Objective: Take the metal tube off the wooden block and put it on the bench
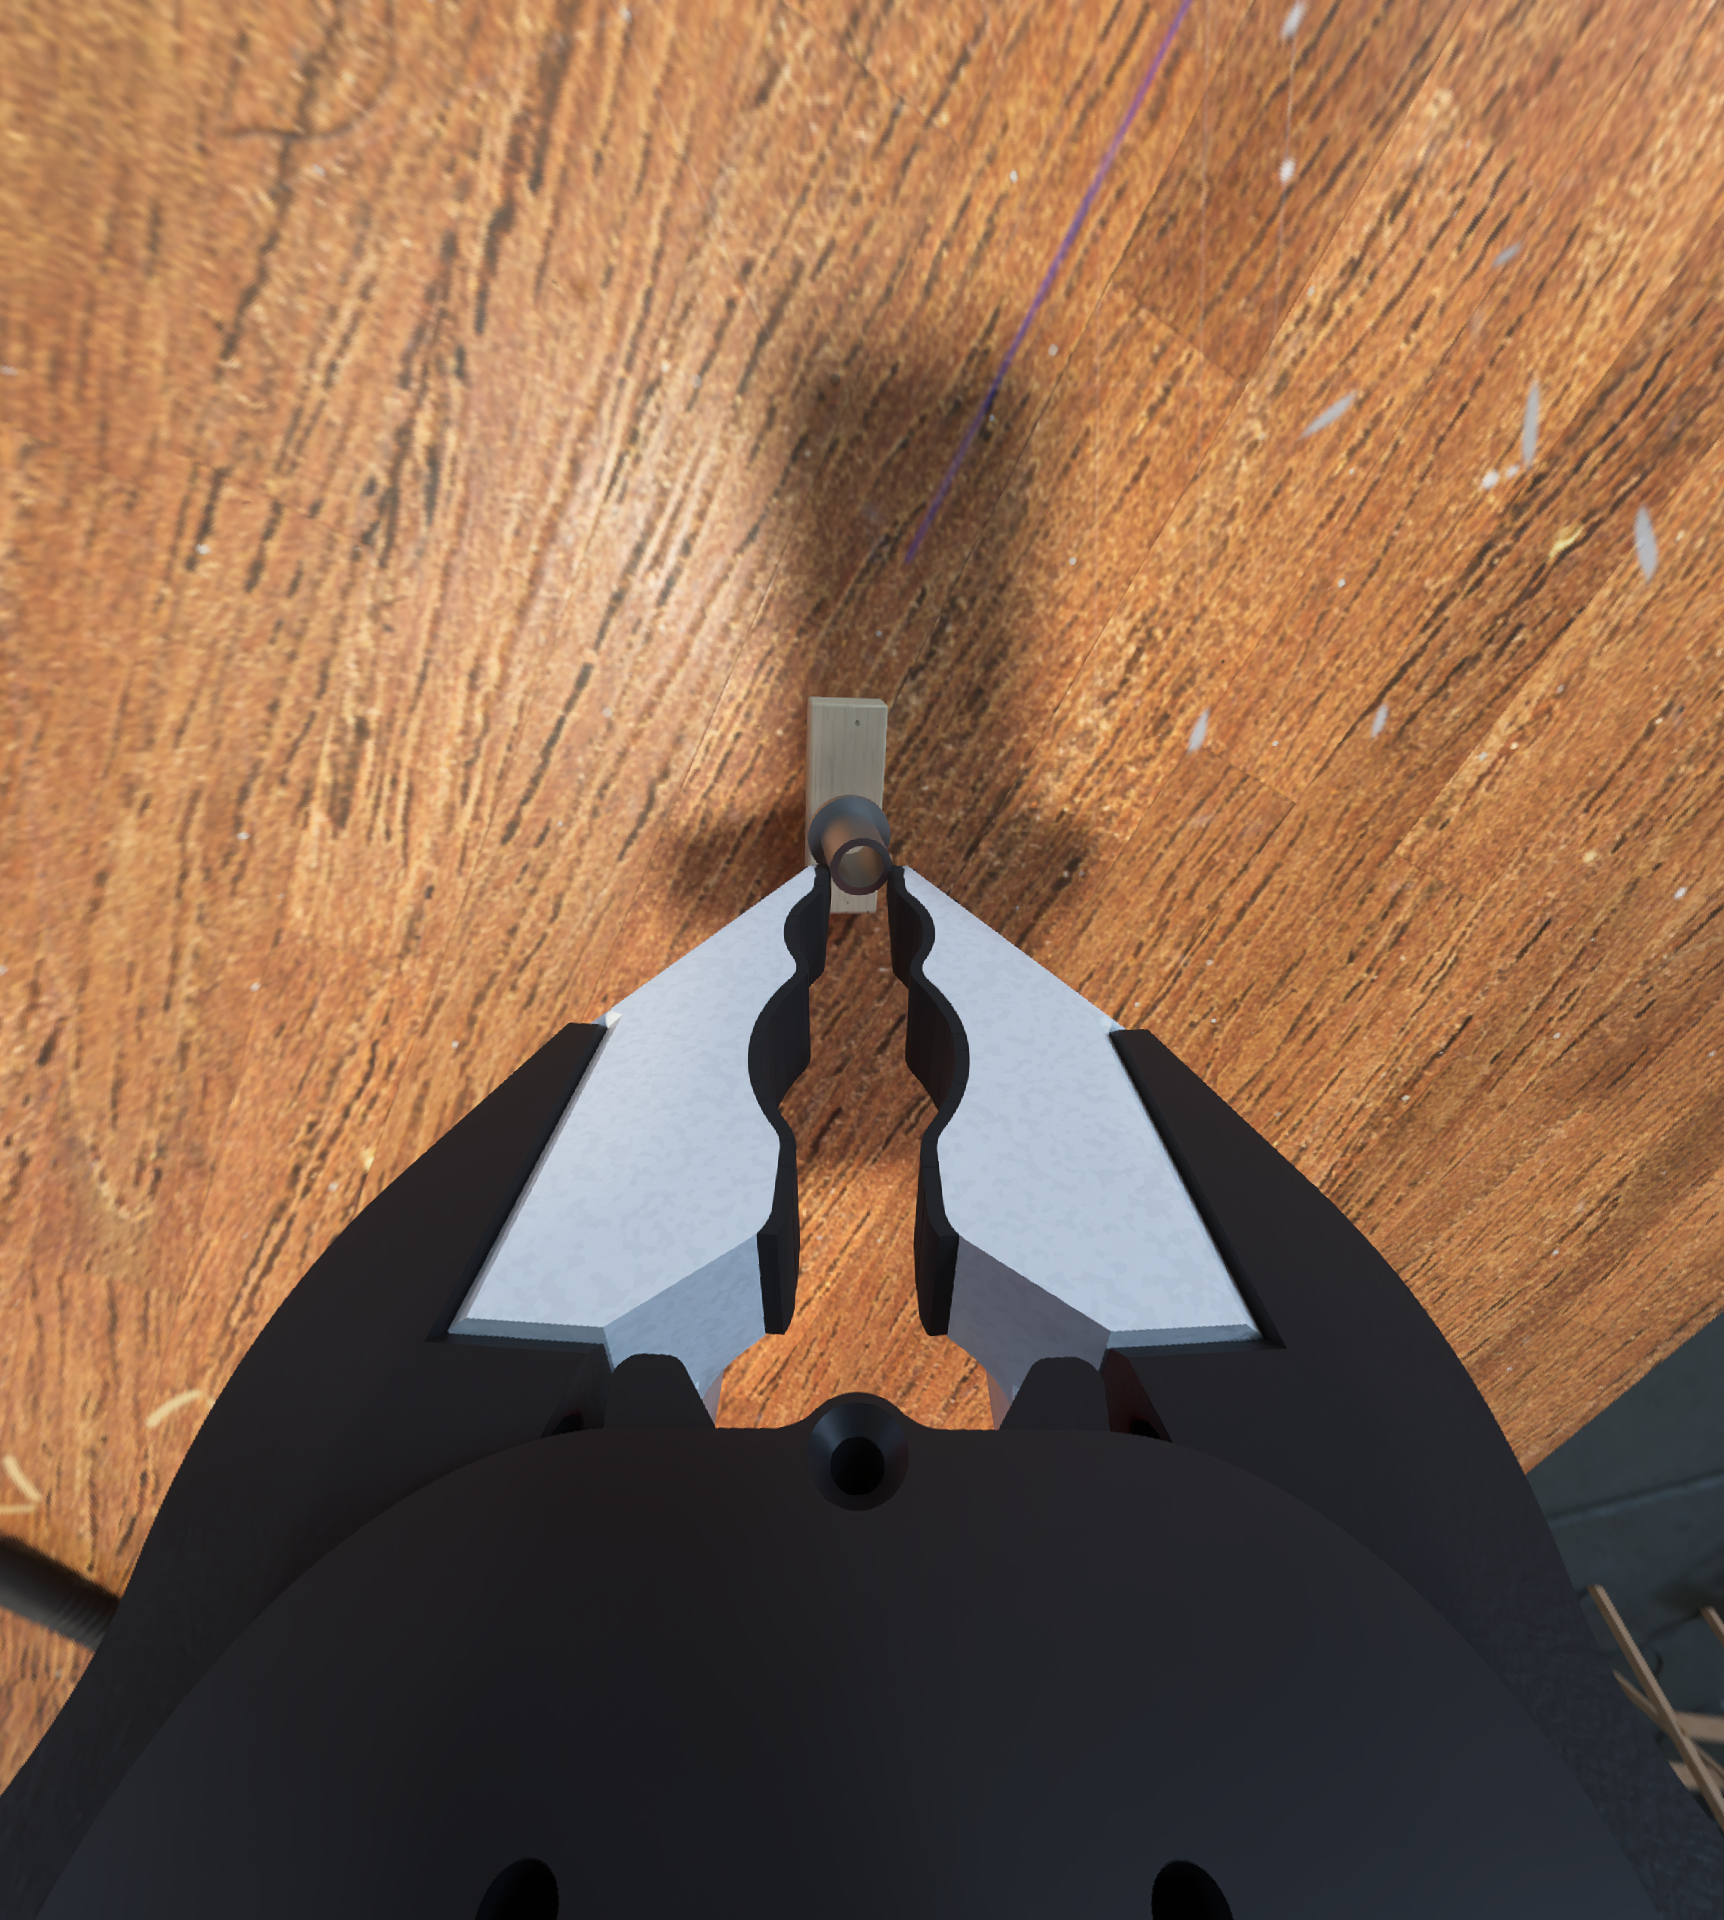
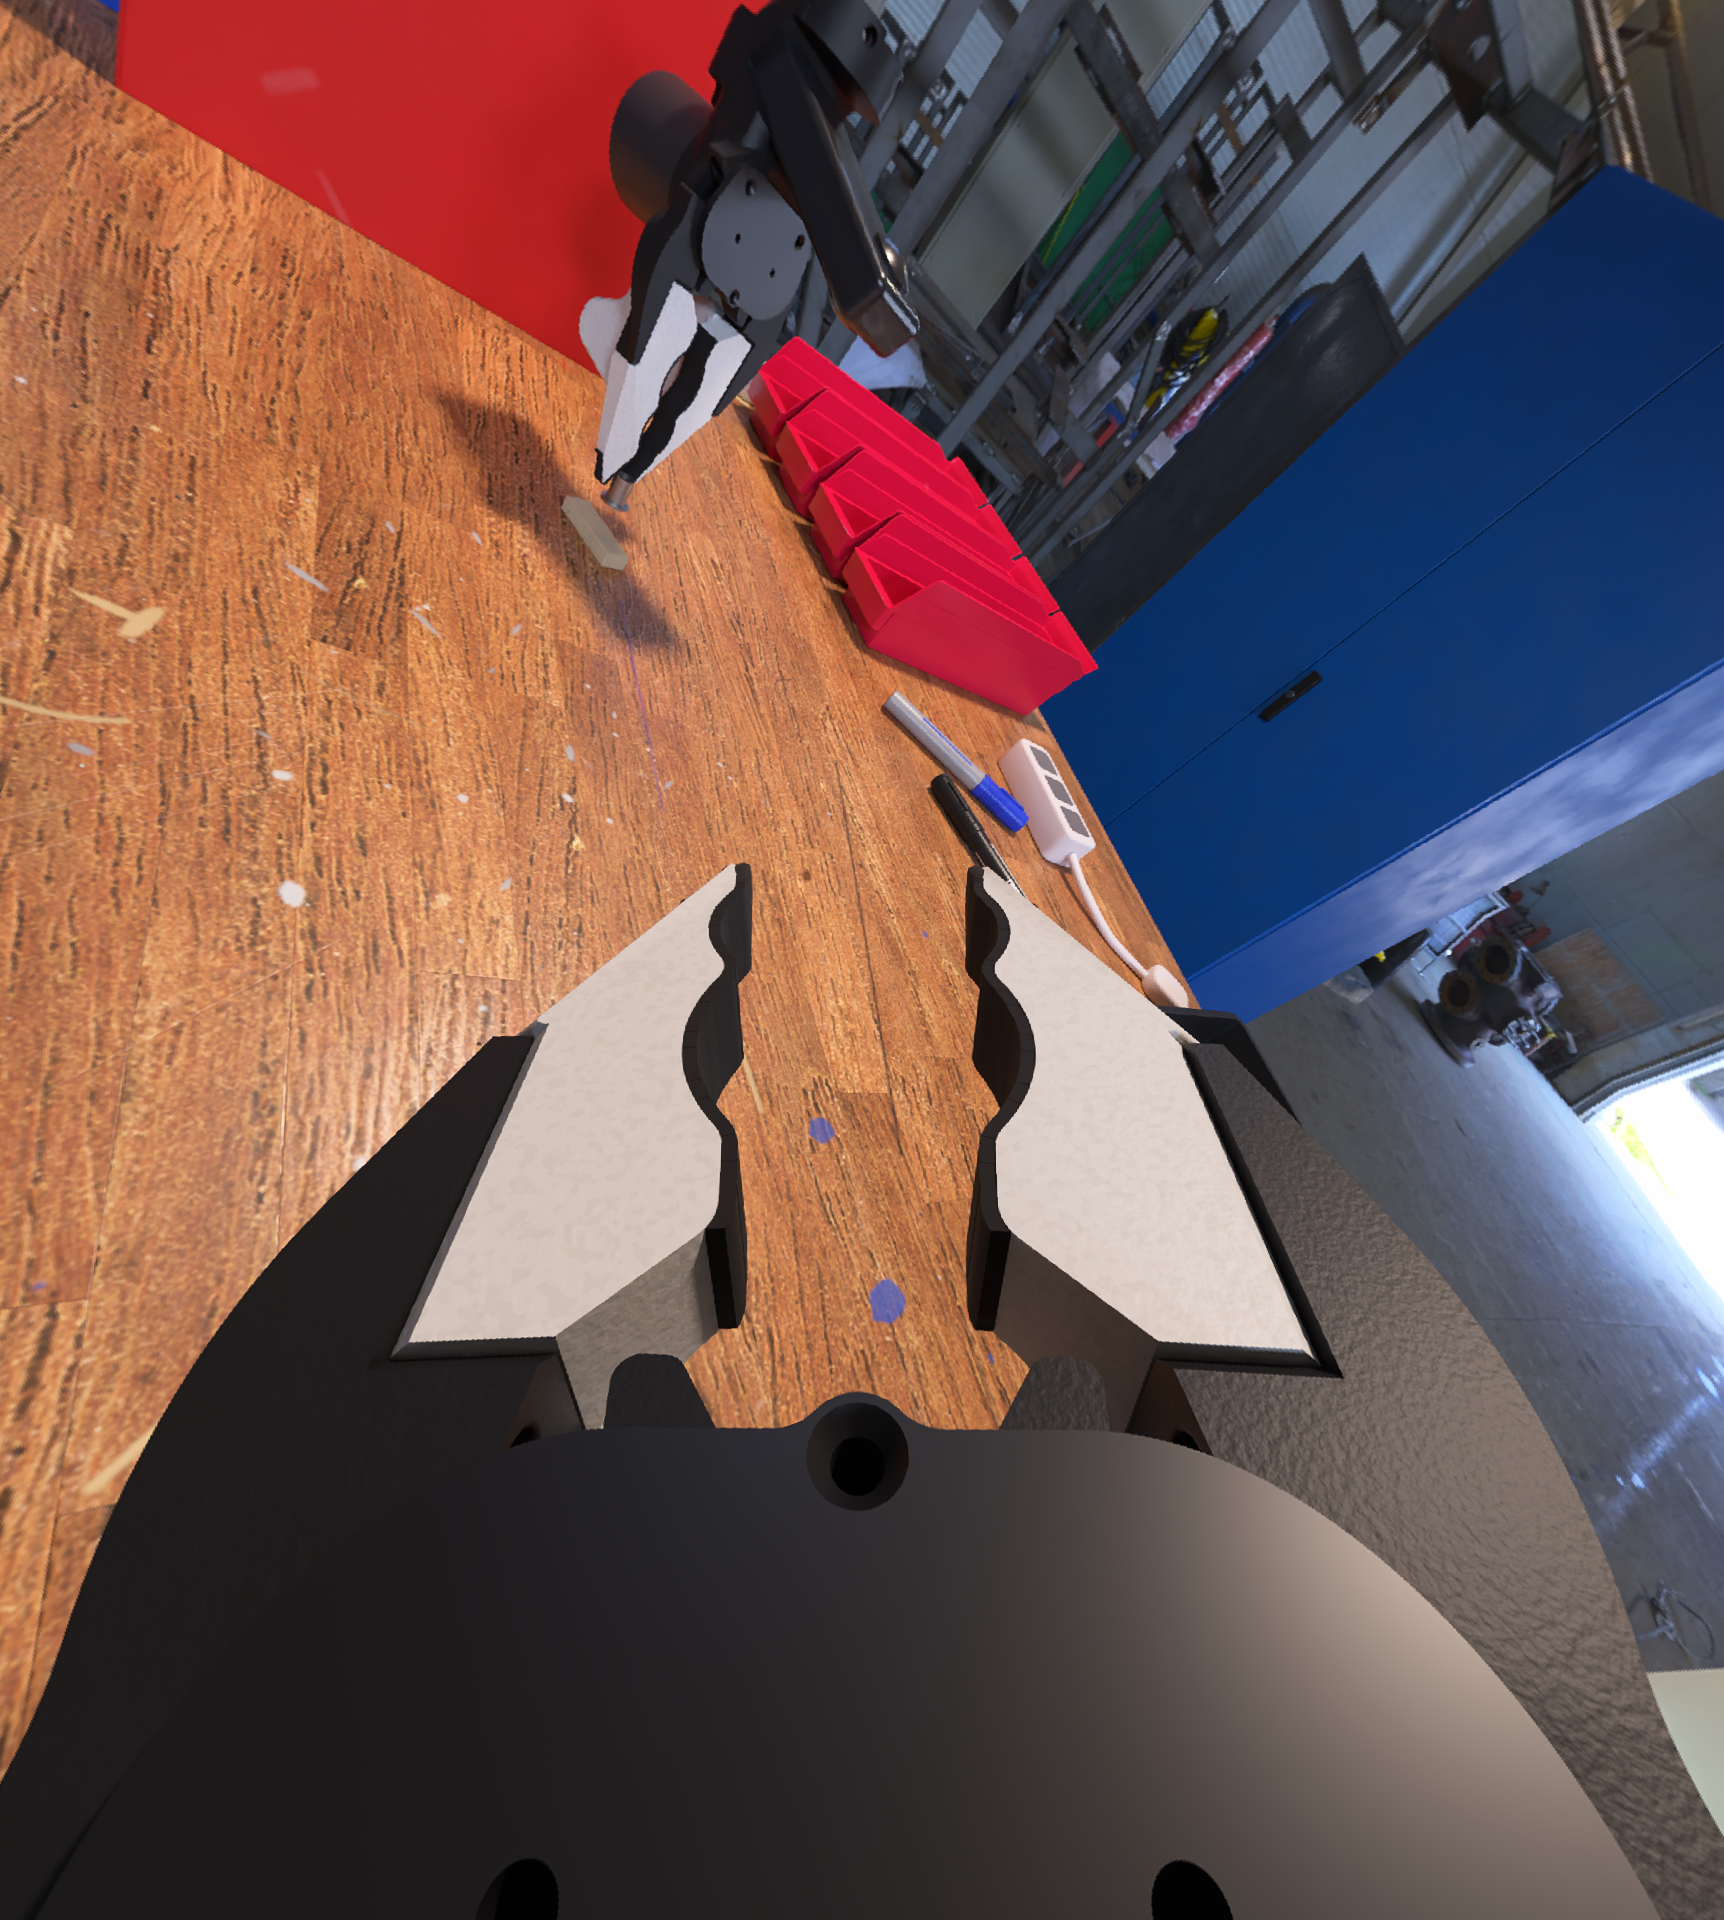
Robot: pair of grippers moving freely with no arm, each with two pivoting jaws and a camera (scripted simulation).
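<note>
Steel tube, rigid and likely slick, centre frame on wooden block; my left tongs pinch its rim; right tongs gape empty.

Around the wooden block the bench lies bare on most sides. The red bins stand near it, with two markers and a white hub beyond along that edge.

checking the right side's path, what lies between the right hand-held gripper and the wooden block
Only bare bench with paint flecks and chips lies between the right hand-held gripper and the wooden block, per the right wrist view.
</note>
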